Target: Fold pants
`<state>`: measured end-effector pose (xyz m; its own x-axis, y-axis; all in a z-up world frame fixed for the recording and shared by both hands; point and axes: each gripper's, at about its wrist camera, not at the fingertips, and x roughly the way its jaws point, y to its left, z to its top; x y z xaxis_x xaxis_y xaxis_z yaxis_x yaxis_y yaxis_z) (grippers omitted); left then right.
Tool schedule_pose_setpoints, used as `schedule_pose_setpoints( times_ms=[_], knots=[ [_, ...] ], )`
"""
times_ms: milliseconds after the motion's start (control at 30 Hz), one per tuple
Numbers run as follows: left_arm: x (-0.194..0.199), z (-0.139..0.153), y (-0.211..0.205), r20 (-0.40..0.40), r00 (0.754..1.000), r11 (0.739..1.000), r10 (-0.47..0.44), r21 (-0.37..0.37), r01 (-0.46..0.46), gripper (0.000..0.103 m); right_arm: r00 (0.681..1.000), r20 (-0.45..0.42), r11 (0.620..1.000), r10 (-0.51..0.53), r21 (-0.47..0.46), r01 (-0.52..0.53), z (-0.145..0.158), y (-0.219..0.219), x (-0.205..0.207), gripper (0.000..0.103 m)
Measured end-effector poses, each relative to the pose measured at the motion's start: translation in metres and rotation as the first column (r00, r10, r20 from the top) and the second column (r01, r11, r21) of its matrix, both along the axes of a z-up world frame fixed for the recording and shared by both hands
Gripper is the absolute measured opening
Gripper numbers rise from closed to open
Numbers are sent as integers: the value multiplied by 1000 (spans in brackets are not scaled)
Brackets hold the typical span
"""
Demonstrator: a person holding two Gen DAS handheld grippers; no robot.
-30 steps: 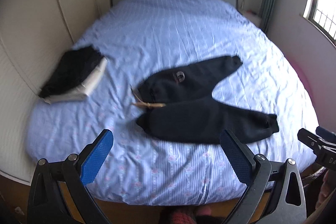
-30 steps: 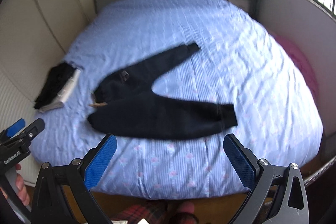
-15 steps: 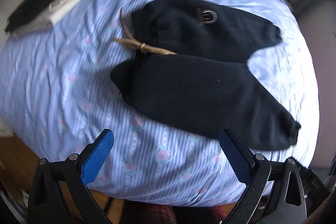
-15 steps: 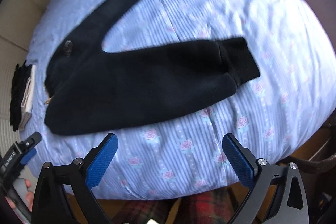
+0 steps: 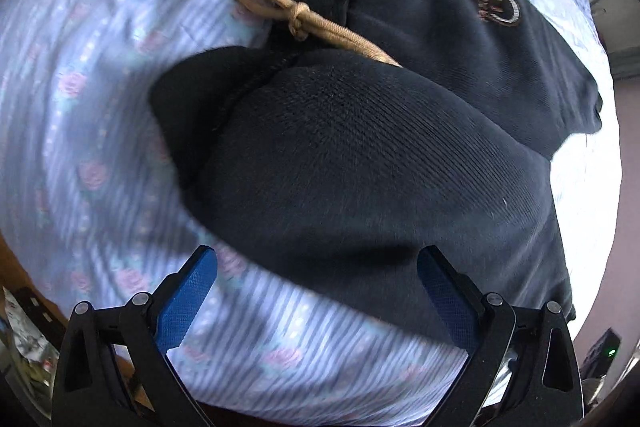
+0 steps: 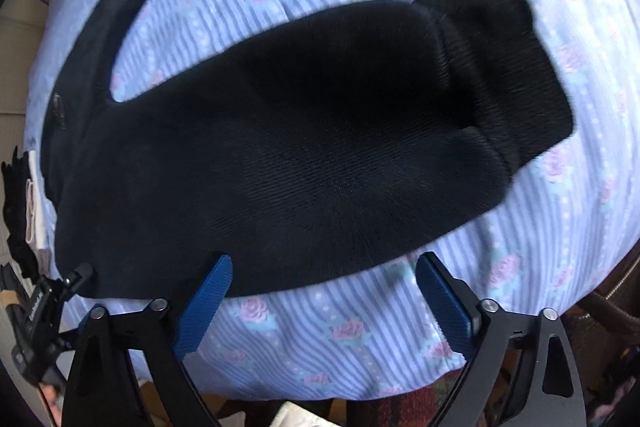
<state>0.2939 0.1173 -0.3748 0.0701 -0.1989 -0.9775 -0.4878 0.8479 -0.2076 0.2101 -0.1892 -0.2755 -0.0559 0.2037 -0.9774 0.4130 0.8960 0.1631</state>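
Black pants (image 5: 360,163) lie spread flat on the bed, legs apart in a V. A tan drawstring (image 5: 296,15) trails from the waistband at the upper left. My left gripper (image 5: 316,291) is open and empty, close above the near edge of the pants by the waist. In the right wrist view the near leg (image 6: 304,155) fills the middle, its ribbed cuff (image 6: 516,75) at the right. My right gripper (image 6: 324,291) is open and empty, low over the near leg's front edge. The left gripper also shows in the right wrist view (image 6: 40,311) at the far left.
The bed has a blue striped sheet with pink roses (image 6: 360,347). A folded stack of dark and white clothes (image 6: 24,207) lies at the bed's left side. The front edge of the bed runs just below both grippers.
Both grippers have dropped from a high view of the whole bed to close above the pants' near edge. Both stayed open. The pants have not moved.
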Motion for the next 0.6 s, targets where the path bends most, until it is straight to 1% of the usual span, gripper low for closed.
schedule_pose_setpoints(
  times_ms=[67,100,133,167,200,233,267,300,333,367,400,433,500,600],
  knots=[
    [5,-8,1,-18,1000,999,21,-27,-22,98,1000,-24,1000,9,10,-9,-8,0,5,83],
    [6,-10,0,-26,999,999,29,-35,-30,97,999,-37,1000,6,21,-5,-11,-1,7,81],
    [7,-12,0,-39,999,998,36,-43,-37,92,999,-42,1000,4,26,-3,-12,-1,9,78],
    [9,-12,-1,-39,999,997,37,-59,-39,83,999,-44,999,5,32,-4,-13,-1,13,72],
    [11,-10,-3,-37,999,997,32,-73,-35,78,999,-43,999,9,35,-8,-13,-1,16,69],
    [12,-6,-3,-30,999,996,28,-78,-30,63,999,-37,999,18,43,-17,-13,-1,24,60],
    [14,0,-3,-23,999,997,25,-75,-27,46,999,-29,998,25,50,-24,-10,0,26,47],
    [14,6,-1,-22,1000,998,18,-58,-19,37,999,-22,998,36,49,-35,-6,0,29,41],
    [13,14,0,-17,1000,999,9,-45,-10,24,998,-16,998,53,35,-53,1,0,32,32],
    [12,21,1,-6,1000,999,-1,-48,0,20,998,-5,998,59,34,-59,7,-1,34,25],
    [10,29,0,6,1000,999,-17,-47,18,18,998,13,997,67,34,-68,16,-1,37,23],
    [7,39,-1,22,999,998,-44,-38,45,17,997,28,996,75,36,-76,26,-2,38,21],
    [-1,53,-4,54,996,996,-76,-33,78,16,993,90,995,76,53,-81,57,-5,39,20],
    [-7,80,-6,106,989,994,-101,-39,105,15,983,176,994,48,93,-65,99,-9,40,18]
  ],
)
